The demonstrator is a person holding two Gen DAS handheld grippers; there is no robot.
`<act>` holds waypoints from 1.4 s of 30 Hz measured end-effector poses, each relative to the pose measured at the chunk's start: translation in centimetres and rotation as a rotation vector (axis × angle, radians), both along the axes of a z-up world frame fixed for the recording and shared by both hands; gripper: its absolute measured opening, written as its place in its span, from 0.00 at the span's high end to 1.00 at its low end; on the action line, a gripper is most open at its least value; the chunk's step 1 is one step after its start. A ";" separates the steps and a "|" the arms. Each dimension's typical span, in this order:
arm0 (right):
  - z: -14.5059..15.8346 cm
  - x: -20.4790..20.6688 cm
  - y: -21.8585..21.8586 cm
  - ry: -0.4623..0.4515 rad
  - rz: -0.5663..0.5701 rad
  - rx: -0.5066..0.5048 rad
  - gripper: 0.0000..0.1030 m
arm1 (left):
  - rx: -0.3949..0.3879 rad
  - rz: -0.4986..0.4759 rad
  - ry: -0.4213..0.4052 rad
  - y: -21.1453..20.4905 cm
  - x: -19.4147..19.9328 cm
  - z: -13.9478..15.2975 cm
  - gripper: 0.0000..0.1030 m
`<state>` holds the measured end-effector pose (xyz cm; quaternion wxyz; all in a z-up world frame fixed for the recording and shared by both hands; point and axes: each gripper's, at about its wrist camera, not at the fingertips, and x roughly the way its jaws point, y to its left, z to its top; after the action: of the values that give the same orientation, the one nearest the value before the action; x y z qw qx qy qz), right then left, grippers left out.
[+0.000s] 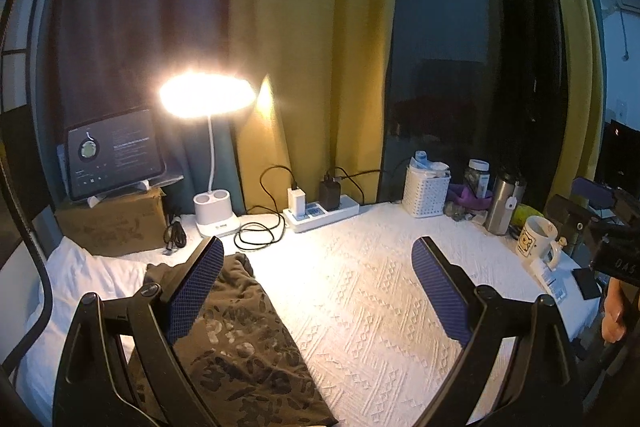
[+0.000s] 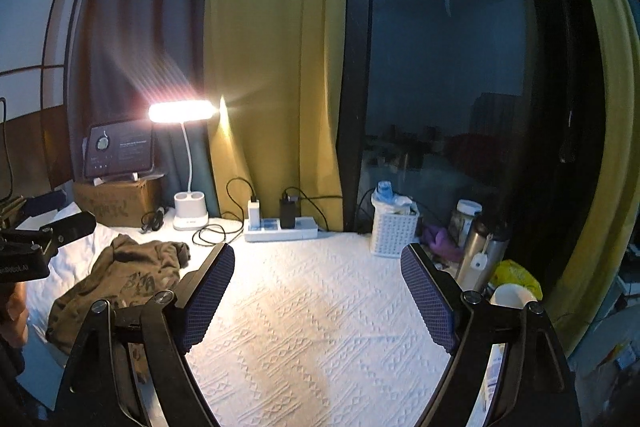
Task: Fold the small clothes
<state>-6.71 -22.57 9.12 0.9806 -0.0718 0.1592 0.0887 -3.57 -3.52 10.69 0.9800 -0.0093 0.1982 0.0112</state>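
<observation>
A brown printed garment lies crumpled at the left of the white textured table cover. My left gripper hovers above it, open, with nothing between its blue pads; the left finger hangs over the cloth's edge. In the right wrist view the same garment is off to the left. My right gripper is open above the bare cover and holds nothing. Part of the left gripper's black body shows at the left edge.
Along the back stand a lit desk lamp, a tablet on a cardboard box, a power strip with looped cables, a white basket, a steel flask and a mug. Curtains and a dark window rise behind.
</observation>
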 end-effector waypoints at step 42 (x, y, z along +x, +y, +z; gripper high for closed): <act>1.2 -1.7 3.3 -0.023 0.055 -0.029 0.16 | -0.018 0.064 -0.027 3.0 -2.9 0.2 0.08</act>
<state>-8.37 -19.30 10.28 0.9784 -0.0913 0.1472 0.1126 -6.43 -0.57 10.92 0.9817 -0.0248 0.1845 0.0407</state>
